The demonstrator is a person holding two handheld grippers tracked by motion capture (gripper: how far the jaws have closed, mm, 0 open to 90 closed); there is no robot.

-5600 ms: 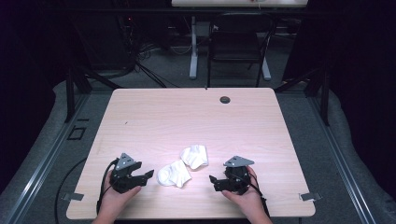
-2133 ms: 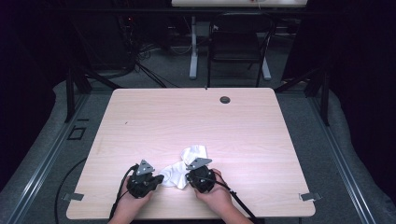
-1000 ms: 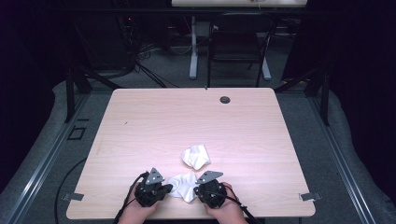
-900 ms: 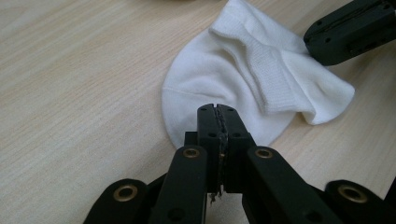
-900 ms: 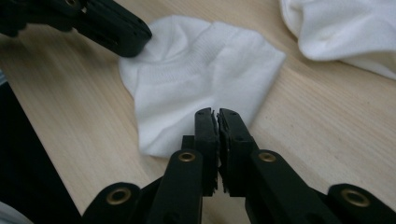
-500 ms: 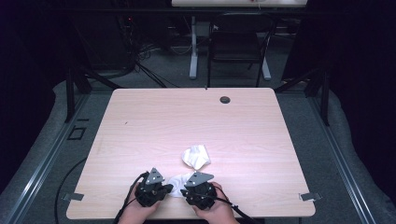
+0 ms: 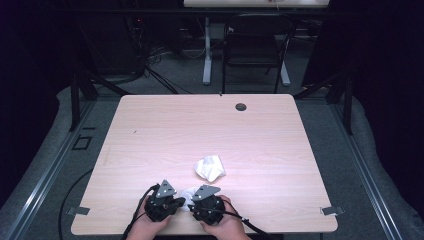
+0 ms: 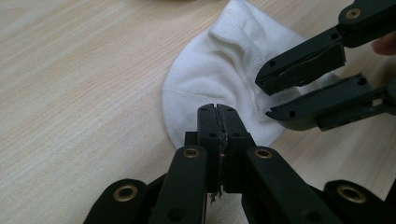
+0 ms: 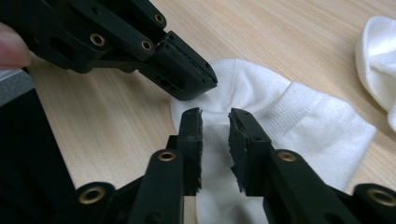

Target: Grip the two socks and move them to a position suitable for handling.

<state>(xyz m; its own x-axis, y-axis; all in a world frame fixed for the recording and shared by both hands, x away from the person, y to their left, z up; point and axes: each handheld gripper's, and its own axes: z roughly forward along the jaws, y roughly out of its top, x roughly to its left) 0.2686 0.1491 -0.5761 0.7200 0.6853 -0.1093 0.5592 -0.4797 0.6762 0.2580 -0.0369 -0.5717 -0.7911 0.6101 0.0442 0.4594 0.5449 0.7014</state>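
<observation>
White cotton, the near sock (image 8: 219,84) lies flat at the front edge of the surface (image 7: 165,130), between both tools. The left gripper (image 8: 218,122) has its jaws pressed together on the sock's rounded edge, pinning it. The right gripper (image 9: 215,126) stands narrowly parted with fabric between its jaws, not yet clamped. To do this well, I judge it should bite deep enough to catch cloth securely, then close fully before any pull, keeping the left hold firm. The second sock (image 7: 210,167) sits crumpled just beyond, apart from both.
</observation>
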